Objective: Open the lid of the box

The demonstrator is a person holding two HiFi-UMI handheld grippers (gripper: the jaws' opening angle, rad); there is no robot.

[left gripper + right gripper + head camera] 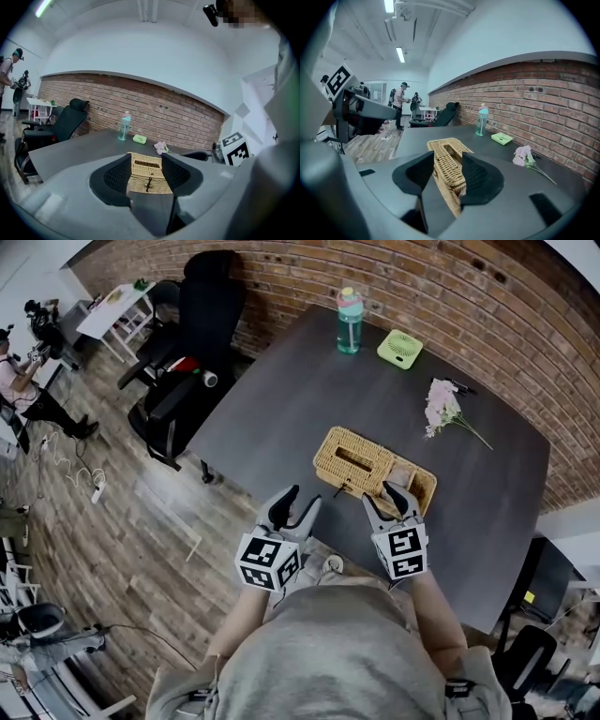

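1. The right hand-held gripper (448, 160) has its jaws pressed onto the rectangular straw-coloured woven wicker box (359, 468), and weave fills the gap between them. I cannot tell whether they pinch the lid rim or the end wall.
2. The left hand-held gripper (146, 159) is spread and empty. The box lies just beyond its tips, with a small dark toggle (148, 180) on the facing side.
3. The box sits below the centre of the head view, near the lower edge of the dark grey surface (281, 399).
4. Wicker is probably light, fairly stiff and rough enough not to slip, but crushable. Take the lid's rim gently and steady the base.
5. Bare surface lies above the box. The turquoise water bottle (349, 322) and pink flower sprig (442, 407) stand well apart, upper right. The close lower edge is the risk.
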